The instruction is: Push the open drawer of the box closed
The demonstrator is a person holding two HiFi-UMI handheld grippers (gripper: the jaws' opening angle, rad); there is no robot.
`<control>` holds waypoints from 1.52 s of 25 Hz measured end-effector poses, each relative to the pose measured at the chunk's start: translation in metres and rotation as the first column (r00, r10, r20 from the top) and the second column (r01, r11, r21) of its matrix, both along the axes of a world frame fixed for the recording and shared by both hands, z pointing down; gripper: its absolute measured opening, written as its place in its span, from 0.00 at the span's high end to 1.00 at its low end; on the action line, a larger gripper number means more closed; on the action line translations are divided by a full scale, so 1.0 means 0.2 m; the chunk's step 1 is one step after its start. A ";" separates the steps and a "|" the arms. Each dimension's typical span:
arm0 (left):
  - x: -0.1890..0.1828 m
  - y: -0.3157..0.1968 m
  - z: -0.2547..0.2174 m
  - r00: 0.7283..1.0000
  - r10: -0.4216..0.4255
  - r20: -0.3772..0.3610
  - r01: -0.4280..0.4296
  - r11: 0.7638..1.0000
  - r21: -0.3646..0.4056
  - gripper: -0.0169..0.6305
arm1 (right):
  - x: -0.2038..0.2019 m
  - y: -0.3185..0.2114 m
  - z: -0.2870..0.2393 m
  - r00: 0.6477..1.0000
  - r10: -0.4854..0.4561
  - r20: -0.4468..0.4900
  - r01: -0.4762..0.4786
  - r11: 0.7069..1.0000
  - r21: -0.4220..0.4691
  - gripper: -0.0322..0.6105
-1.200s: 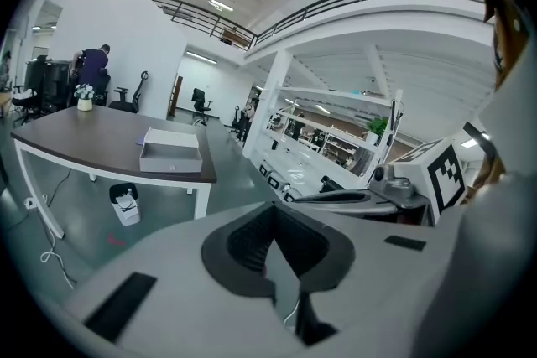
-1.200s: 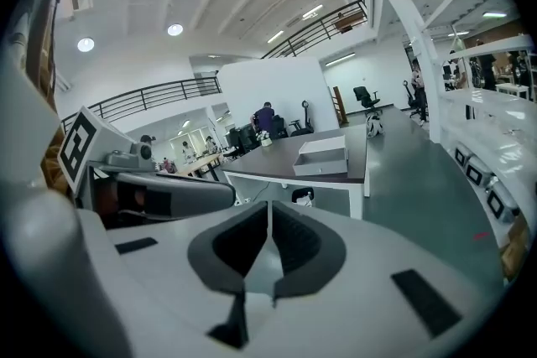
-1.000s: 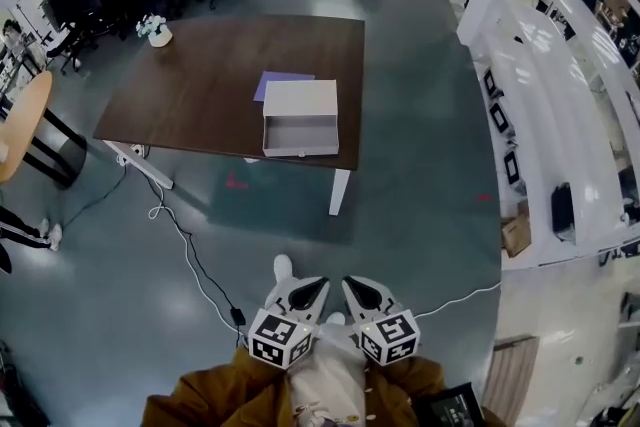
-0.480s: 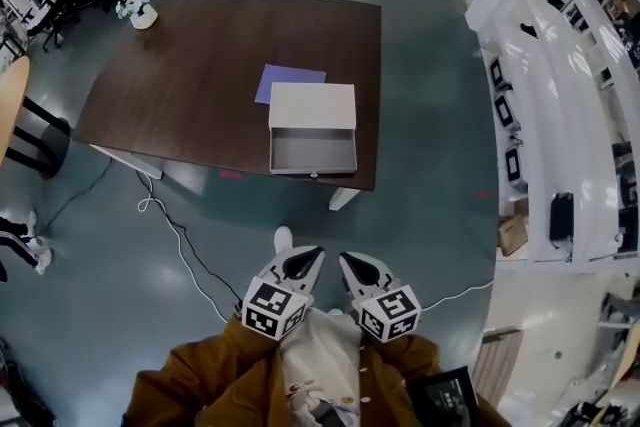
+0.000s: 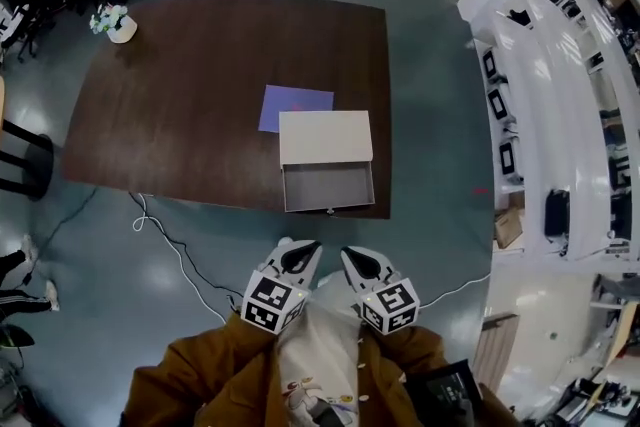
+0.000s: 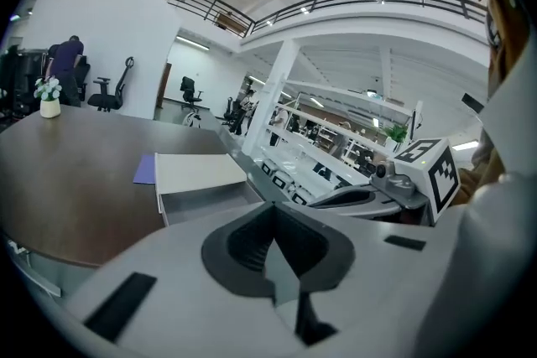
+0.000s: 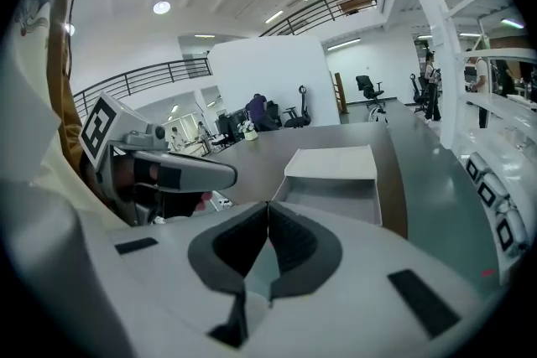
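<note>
Box (image 5: 325,137) sits at the near right edge of the table (image 5: 180,95), drawer (image 5: 328,187) open toward me. Looks light and stiff, and the box may slide, so push square on the drawer front, centred. Left gripper (image 5: 298,253) and right gripper (image 5: 354,259): jaws together, empty, well short.

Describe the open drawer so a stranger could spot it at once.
On the large dark brown wooden table, near its front right edge, sits a flat beige rectangular box. Its grey open drawer juts out toward the near edge, unlike the flat purple sheet behind the box.
</note>
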State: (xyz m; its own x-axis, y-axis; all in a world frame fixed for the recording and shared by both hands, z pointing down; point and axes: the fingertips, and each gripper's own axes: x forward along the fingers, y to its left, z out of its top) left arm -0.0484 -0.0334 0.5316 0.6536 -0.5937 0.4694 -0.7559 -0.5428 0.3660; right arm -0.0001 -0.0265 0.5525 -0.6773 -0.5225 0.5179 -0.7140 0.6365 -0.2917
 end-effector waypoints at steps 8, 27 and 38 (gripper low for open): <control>-0.02 -0.16 0.22 0.999 0.000 0.034 0.002 0.998 -0.062 0.97 | -0.04 -0.16 0.16 0.997 -0.060 -0.047 0.058 0.997 -0.040 0.94; 0.04 -0.29 0.92 0.986 -0.006 0.164 0.057 0.950 -0.306 0.96 | 0.09 -0.36 0.40 0.985 -0.159 -0.061 0.149 0.979 -0.137 0.94; 0.03 -0.40 0.95 0.975 -0.045 0.217 0.110 0.949 -0.296 0.96 | 0.12 -0.40 0.39 0.983 -0.172 -0.059 0.163 0.977 -0.137 0.94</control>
